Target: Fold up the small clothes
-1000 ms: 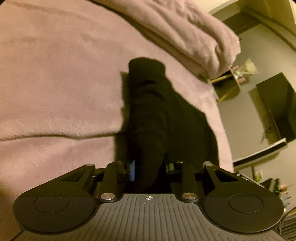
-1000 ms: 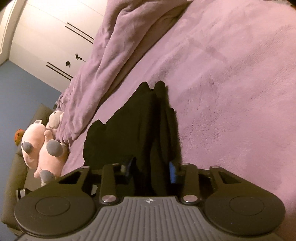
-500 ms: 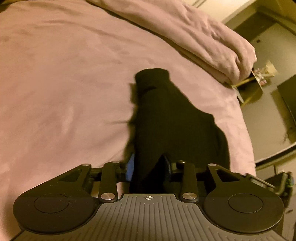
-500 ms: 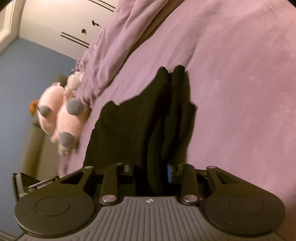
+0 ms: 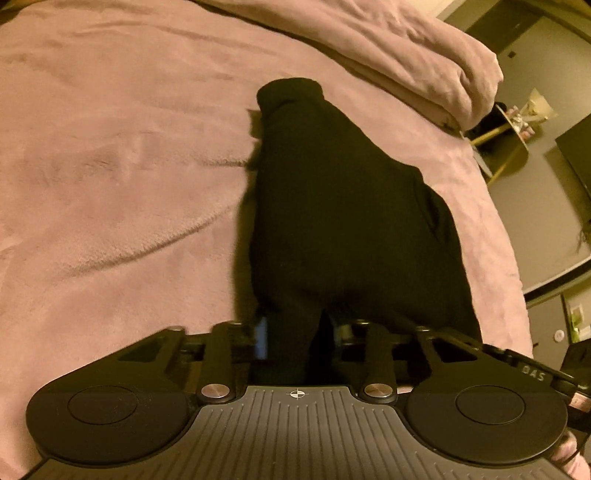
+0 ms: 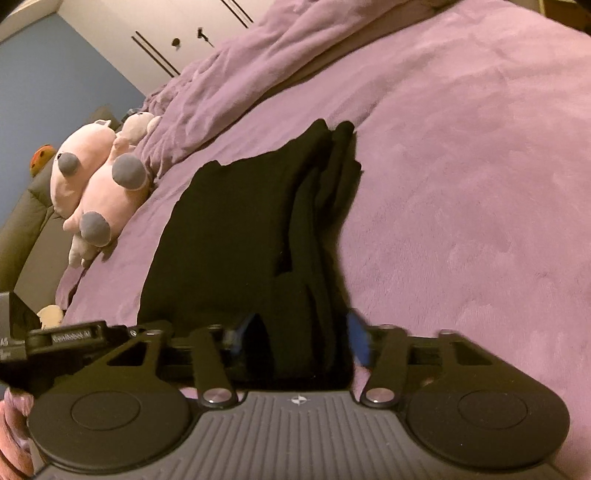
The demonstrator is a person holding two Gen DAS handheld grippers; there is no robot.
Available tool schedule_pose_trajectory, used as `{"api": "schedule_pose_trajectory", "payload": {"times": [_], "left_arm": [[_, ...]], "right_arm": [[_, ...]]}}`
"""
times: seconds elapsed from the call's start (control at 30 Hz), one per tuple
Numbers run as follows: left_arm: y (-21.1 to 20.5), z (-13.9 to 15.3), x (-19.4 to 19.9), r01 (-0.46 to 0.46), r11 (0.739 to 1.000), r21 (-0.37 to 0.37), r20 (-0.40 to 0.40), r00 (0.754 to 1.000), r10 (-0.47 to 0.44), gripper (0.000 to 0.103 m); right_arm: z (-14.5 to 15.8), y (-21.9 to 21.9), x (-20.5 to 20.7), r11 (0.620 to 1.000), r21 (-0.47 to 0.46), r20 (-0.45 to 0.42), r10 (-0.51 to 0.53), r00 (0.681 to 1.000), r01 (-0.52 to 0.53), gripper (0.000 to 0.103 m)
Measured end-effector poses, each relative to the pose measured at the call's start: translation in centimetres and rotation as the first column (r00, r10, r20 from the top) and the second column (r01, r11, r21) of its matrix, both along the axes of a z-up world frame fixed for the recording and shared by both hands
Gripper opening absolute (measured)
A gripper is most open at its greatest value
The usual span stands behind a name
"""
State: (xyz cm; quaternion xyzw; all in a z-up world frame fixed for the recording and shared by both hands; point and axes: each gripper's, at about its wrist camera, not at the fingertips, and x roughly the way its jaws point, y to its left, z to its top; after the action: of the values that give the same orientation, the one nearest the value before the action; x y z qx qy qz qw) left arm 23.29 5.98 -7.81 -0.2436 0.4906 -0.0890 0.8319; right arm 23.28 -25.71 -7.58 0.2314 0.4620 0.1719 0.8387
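Note:
A small black garment point(image 5: 332, 206) lies stretched on the purple bed cover point(image 5: 110, 166), running away from both cameras. My left gripper point(image 5: 299, 332) is shut on one near corner of it. In the right wrist view the garment point(image 6: 240, 229) shows folds along its right side. My right gripper point(image 6: 295, 332) still has cloth between its fingers, but the blue pads point(image 6: 358, 339) stand wider apart than before, so its hold is unclear. The other gripper's body shows at each view's edge.
A bunched purple duvet point(image 5: 406, 48) lies along the far side of the bed. Pink plush toys point(image 6: 96, 177) sit at the bed's left edge by a wardrobe point(image 6: 177, 33). A side table point(image 5: 509, 136) and a dark screen stand beyond the bed's right edge.
Both grippers have swung and lowered with the garment, which now lies longer and flatter on the bed. The right gripper's pads have spread apart.

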Motion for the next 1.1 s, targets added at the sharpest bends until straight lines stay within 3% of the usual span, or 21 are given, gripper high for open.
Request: {"api": "schedule_pose_trajectory", "payload": {"times": [0.1,0.2,0.3,0.33,0.47,0.53,0.6,0.67,0.77,0.83,0.97,1.1], "left_arm": [[0.1,1.1,-0.4,0.013,1.000,0.020,0.026,1.000,-0.013,0.018],[0.2,2.1,-1.0,0.020,0.999,0.049,0.038,0.999,-0.021,0.016],[0.5,2.5,-1.4,0.022,0.998,0.064,0.041,0.999,-0.024,0.016],[0.5,2.5,-1.5,0.025,0.997,0.069,0.041,0.999,-0.028,0.016],[0.4,1.7,-1.7,0.031,0.993,0.116,0.008,0.999,-0.032,0.019],[0.7,1.8,-1.8,0.028,0.990,0.141,-0.006,1.000,-0.027,0.036],[1.2,2.5,-2.0,0.018,0.981,0.191,0.017,1.000,-0.022,0.046],[1.8,3.2,-2.1,-0.002,0.967,0.255,0.043,0.999,-0.010,0.052],[2.8,4.0,-1.2,-0.073,0.944,0.323,0.100,0.994,0.043,0.053],[3.2,3.9,0.5,-0.127,0.942,0.311,0.117,0.989,0.095,0.053],[2.5,3.4,4.7,-0.224,0.952,0.211,0.169,0.967,0.190,0.055],[1.0,2.0,9.3,-0.261,0.948,0.182,0.188,0.956,0.227,0.057]], "right_arm": [[-0.1,0.1,-0.1,0.999,0.042,-0.041,-0.022,0.999,0.024,0.022],[-0.5,-0.7,-0.4,0.979,0.187,-0.108,-0.061,0.992,0.080,0.019],[-2.1,-2.6,-1.0,0.896,0.401,-0.213,-0.109,0.971,0.188,0.018],[-2.3,-2.9,-1.2,0.892,0.403,-0.225,-0.120,0.967,0.204,0.018],[-1.4,-1.5,-1.9,0.974,0.187,-0.156,-0.098,0.983,0.127,0.019],[-0.2,-0.7,-2.0,0.992,0.075,-0.106,-0.090,0.990,0.098,0.027],[1.3,0.1,-1.9,0.994,-0.054,-0.057,-0.098,0.994,0.095,0.040],[2.8,1.0,-1.7,0.980,-0.172,0.010,-0.098,0.995,0.099,0.041],[4.5,2.5,-1.3,0.948,-0.296,0.120,-0.087,0.989,0.119,0.041],[4.9,3.8,-0.8,0.936,-0.326,0.197,-0.071,0.978,0.134,0.041],[4.2,7.8,2.9,0.961,-0.267,0.218,-0.009,0.976,0.069,0.041],[2.4,11.8,7.5,0.940,-0.340,0.257,0.054,0.965,0.038,0.040]]}}
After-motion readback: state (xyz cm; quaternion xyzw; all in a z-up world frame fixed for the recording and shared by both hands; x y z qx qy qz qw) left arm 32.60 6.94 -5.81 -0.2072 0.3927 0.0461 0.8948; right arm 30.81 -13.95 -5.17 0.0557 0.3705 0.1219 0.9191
